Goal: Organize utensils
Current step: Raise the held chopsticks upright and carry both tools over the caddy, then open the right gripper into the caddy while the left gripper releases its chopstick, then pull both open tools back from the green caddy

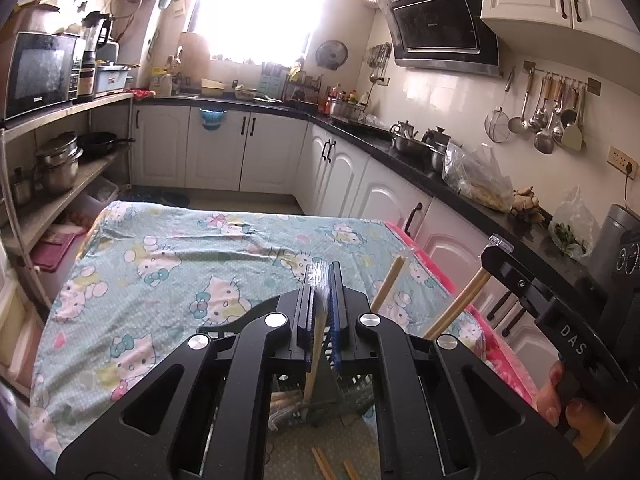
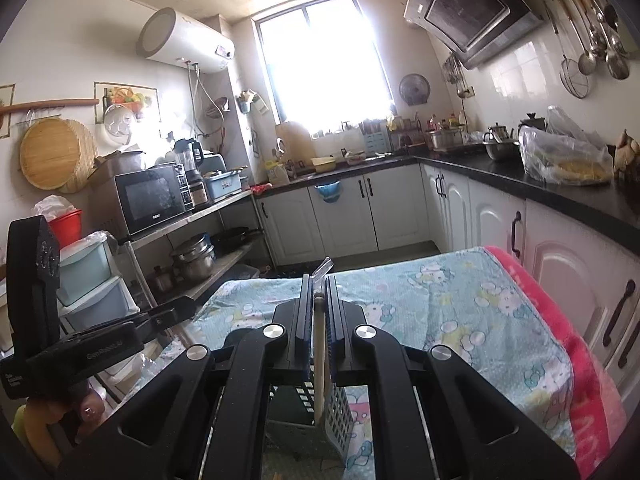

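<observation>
A wooden chopstick is clamped upright by the left tool; another chopstick is clamped upright by the right tool. Lower ends are hidden in a basket.

Both grippers are matte black, the left gripper and right gripper alike: angular linkage arms with triangular cut-outs, round silver pivot bolts, and blue ribbed pads lining the narrow fingers. White lettering marks the handles.

A table draped in a cartoon-cat cloth carries a slotted utensil basket.
</observation>
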`<state>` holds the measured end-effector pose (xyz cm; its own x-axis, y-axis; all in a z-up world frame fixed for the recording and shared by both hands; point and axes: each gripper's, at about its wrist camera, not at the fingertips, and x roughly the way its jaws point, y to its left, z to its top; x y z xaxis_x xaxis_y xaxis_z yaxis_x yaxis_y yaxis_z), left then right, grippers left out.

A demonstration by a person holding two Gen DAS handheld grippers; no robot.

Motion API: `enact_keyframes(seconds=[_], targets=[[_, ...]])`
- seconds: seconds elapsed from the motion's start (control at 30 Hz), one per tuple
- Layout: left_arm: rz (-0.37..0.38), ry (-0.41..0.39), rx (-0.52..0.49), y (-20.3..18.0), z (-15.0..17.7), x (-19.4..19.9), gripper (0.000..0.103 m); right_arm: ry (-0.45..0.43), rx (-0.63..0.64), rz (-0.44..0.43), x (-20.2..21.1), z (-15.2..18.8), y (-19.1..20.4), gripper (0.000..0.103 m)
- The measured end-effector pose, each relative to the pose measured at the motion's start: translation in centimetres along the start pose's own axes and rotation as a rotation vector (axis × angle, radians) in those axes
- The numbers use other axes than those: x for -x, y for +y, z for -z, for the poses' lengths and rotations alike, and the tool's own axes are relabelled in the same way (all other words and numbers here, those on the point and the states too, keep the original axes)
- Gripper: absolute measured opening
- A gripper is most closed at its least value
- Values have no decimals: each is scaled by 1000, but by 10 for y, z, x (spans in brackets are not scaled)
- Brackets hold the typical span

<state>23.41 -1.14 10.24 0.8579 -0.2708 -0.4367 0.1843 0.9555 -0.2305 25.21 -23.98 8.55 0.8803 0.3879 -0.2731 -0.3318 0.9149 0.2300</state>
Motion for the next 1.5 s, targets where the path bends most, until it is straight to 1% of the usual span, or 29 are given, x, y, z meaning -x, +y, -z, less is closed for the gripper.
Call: enact_keyframes(seconds=[0.03,0.1,0.13,0.17,0.3,0.37,0.4,0.47,0.53,0.63,0.7,0.83,0.93,1.0,1.1,1.23,1.5], targets=[[1,0,2,0,1,1,3,6,-3,-2,0,1,-1,8],[3,2,8,1,1,3,6,10,-7,2,1,4,-1,19],[4,2,11,1,2,5,10,9,-10,4,3,5,-2,25],[4,2,14,2,2,6,16,9,-13,4,4,6,-3,25],[12,-3,23,2,5,14,25,23,-15,6,8,10,-6,28],[15,-1,25,2,6,17,32,31,-14,5,9,12,-6,29],[18,2,27,2,6,18,33,34,-14,7,10,13,-7,30],[18,1,31,3,6,19,40,38,-17,5,13,14,-8,35],[19,-1,34,2,8,22,44,40,-14,6,15,16,-7,37],[22,-2,41,2,11,27,56,48,-7,7,18,18,-8,39],[23,-2,39,2,12,30,59,53,-4,10,19,20,-8,40],[25,-5,34,-2,16,36,72,62,-5,11,24,24,-9,42],[34,-1,32,-3,20,40,85,66,-3,12,29,27,-10,46],[43,0,36,-3,23,43,90,67,-1,15,32,28,-10,48],[41,5,32,-4,28,46,92,71,2,22,37,32,-12,49],[43,15,42,-3,35,51,92,77,3,28,42,36,-14,53],[33,28,58,1,48,59,92,102,10,35,51,47,-16,54]])
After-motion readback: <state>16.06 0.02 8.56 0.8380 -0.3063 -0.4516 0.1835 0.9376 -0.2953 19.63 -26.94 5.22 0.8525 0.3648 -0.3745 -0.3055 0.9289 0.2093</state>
